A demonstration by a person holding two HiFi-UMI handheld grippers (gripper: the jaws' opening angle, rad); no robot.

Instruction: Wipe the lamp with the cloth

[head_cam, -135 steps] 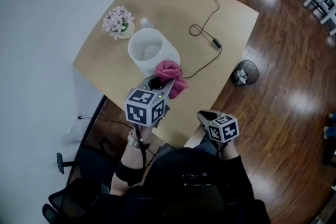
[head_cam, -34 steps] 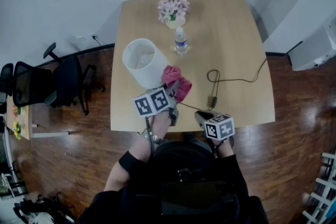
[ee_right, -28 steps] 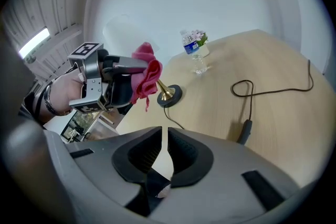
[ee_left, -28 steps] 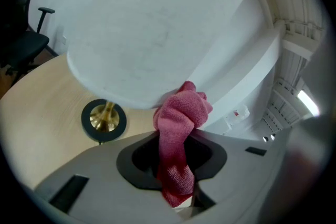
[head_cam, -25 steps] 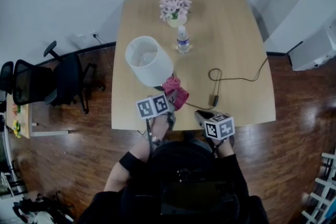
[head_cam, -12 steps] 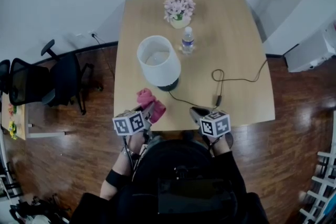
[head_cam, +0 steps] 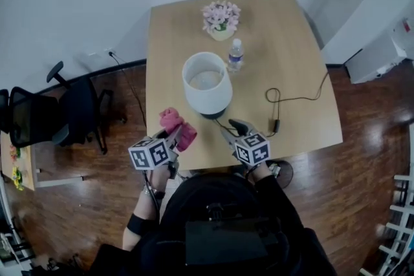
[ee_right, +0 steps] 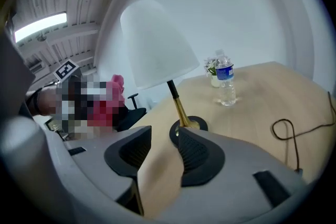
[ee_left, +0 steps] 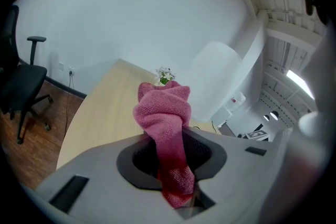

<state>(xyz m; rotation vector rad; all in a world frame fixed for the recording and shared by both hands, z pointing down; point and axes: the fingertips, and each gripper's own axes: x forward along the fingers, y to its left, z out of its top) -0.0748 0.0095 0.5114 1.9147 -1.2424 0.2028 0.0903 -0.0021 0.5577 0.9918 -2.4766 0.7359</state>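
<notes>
Jaws of the left gripper (ee_left: 171, 157) pinch the cloth (ee_left: 162, 108).

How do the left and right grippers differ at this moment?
The left gripper is clamped on the pink cloth; the right gripper is empty, its jaws just opening. Left is farther from the lamp, right points at its base. Both hover over the table near its front edge.

Head view looks steeply down — gripper views low, close, sharing table (head_cam: 297, 61).
</notes>
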